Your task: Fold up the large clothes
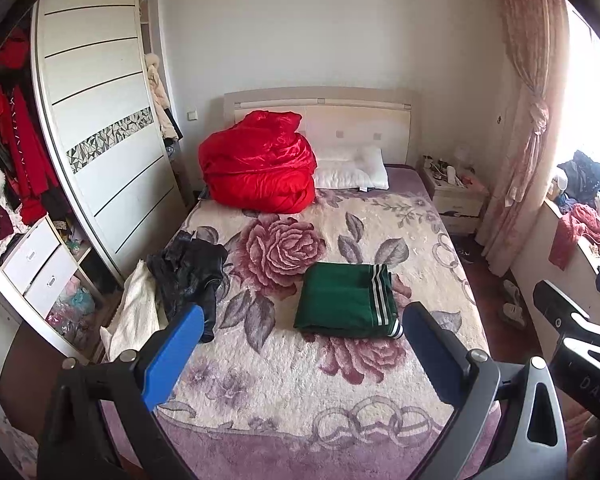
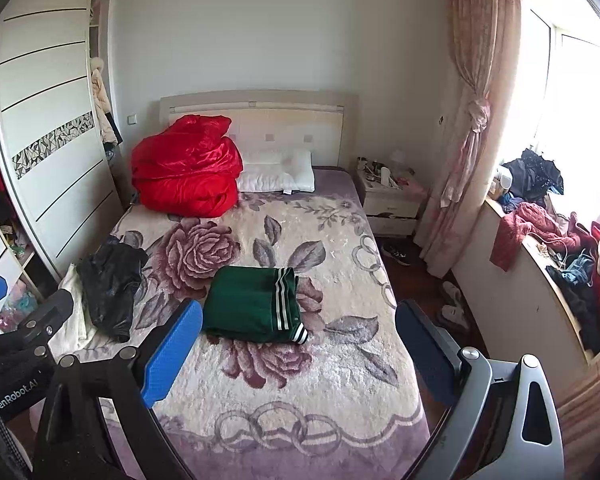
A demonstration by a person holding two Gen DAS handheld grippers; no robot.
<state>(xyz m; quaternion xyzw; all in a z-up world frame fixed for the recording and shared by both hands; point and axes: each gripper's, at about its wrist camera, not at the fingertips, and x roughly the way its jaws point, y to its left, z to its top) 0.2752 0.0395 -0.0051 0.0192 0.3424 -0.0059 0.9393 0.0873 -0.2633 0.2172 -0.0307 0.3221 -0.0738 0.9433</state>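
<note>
Your left gripper (image 1: pixel 300 344) is spread wide and holding nothing, hanging over the near end of the bed (image 1: pixel 284 432), and your right gripper (image 2: pixel 298 342) is the same deal, wide apart and empty. The green garment (image 1: pixel 346 298) sits just right of centre in the left wrist view, folded into a tidy rectangle on the floral blanket. Its long axis runs from the lower part of the frame up toward the headboard, tilted a bit to the left. The white-striped edge runs along its right side, with a striped cuff poking out at the lower right corner.

So my guess is the green one is done and the black jacket (image 1: pixel 192 276) at centre left is next. It's a crumpled heap half lying on a cream cloth (image 1: pixel 134 316) right at the bed's left edge.

Stuff that could bite you:
- Pinch too deep on that heap and you'll likely drag the cream cloth up with it.
- It looks slick and shiny, so a shallow pinch may slip out mid-lift.
- Pull it sideways and it could slide off the bed edge toward the wardrobe (image 1: pixel 100 120).
- Swing it across the centre and you may knock the green stack open.
</note>
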